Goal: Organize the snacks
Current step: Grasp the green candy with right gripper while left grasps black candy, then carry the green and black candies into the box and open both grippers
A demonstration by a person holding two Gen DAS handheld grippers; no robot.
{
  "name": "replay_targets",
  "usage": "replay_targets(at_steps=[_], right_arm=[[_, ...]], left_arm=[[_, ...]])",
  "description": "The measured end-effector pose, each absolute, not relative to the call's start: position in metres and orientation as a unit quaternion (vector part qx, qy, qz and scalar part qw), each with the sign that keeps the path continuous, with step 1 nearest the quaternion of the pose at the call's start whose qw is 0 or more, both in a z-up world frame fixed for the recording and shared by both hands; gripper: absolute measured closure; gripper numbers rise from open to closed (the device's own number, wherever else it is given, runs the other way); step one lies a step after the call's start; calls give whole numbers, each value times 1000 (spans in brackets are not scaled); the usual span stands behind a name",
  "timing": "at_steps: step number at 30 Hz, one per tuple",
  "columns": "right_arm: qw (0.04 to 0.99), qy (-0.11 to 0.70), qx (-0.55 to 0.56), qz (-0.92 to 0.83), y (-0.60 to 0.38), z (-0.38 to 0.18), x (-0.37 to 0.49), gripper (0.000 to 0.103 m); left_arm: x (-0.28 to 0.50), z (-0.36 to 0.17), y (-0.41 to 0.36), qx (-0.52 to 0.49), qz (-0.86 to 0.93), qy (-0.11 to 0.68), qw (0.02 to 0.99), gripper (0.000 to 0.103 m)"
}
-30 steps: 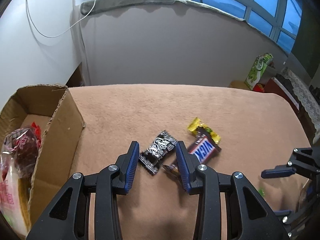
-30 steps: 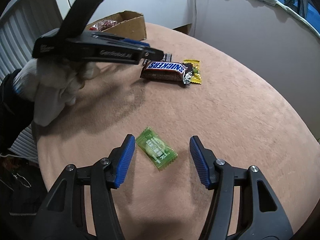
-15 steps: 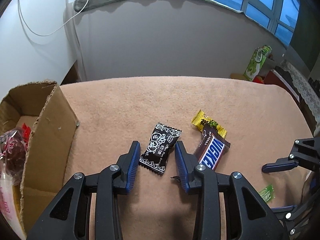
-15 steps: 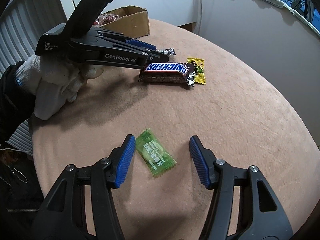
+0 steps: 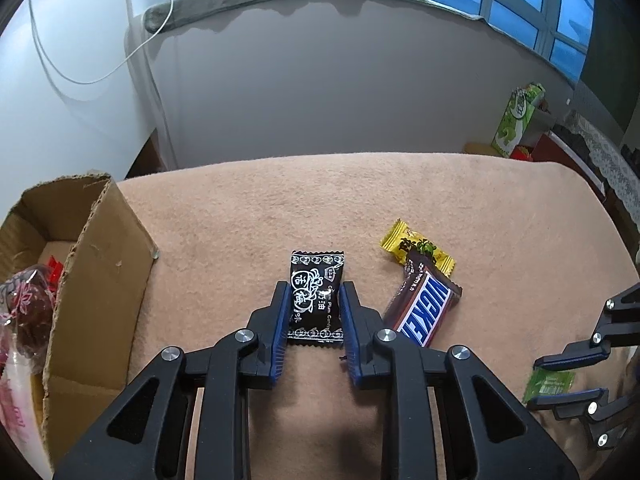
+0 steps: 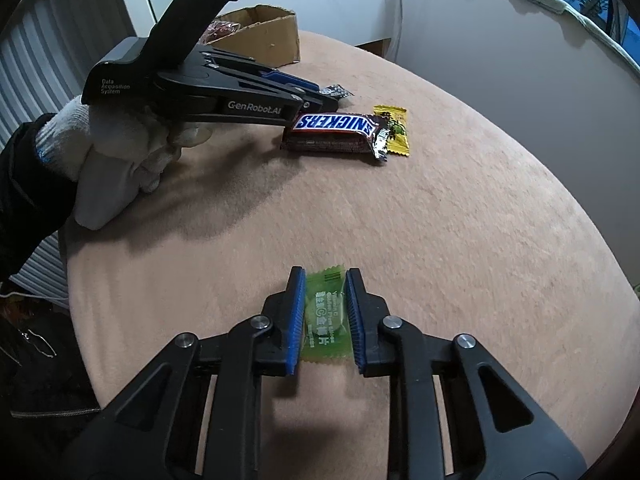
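My left gripper (image 5: pixel 313 300) is shut on a black plum candy packet (image 5: pixel 316 298) that lies on the tan table cloth (image 5: pixel 280 208). My right gripper (image 6: pixel 325 294) is shut on a green candy packet (image 6: pixel 325 316), which also shows in the left wrist view (image 5: pixel 548 386). A Snickers bar (image 5: pixel 424 312) lies just right of the left gripper and overlaps a yellow candy (image 5: pixel 416 246). In the right wrist view the Snickers bar (image 6: pixel 336 132) and yellow candy (image 6: pixel 394 130) lie beyond the left gripper (image 6: pixel 320 94).
An open cardboard box (image 5: pixel 92 264) stands at the left with wrapped snacks (image 5: pixel 24 312) inside; it shows at the back in the right wrist view (image 6: pixel 260 34). A grey wall (image 5: pixel 340 80) runs behind the table. A green carton (image 5: pixel 516 120) stands off the table at the right.
Both grippers have closed: the left onto the black candy packet, the right onto the green candy packet. The left gripper moved forward over the black packet.
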State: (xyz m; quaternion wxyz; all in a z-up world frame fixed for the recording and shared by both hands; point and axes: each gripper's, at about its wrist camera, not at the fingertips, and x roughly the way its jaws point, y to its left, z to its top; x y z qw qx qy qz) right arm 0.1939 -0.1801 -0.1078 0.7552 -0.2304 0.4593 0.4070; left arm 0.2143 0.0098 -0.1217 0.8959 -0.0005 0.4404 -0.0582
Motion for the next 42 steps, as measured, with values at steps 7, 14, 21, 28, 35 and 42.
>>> replay_targets(at_steps=[7,14,21,28,35,42], right_arm=[[768,461,-204,395,-194,-105,195,91],[781,459,-175,387,-207,-99,195,95],[791,454,-156,380,-217,-90,193,98],[802,443,-135,377,-220,-77,191,99],[787,462,-168,372,-219,-88,190,87],[779,475,-207,354,-219,-101,184,83]], left_arm=[[207,-118,14,-9,-56,434,899,80],[198,-107,13,-11,-58,423,904,80],[188,-94,14,-13,-60,410,910,80],[178,-88,19,-19,-57,402,914,80],[172,-87,19,-21,-58,402,914,80],[172,-87,17,-21,-60,402,913,80]])
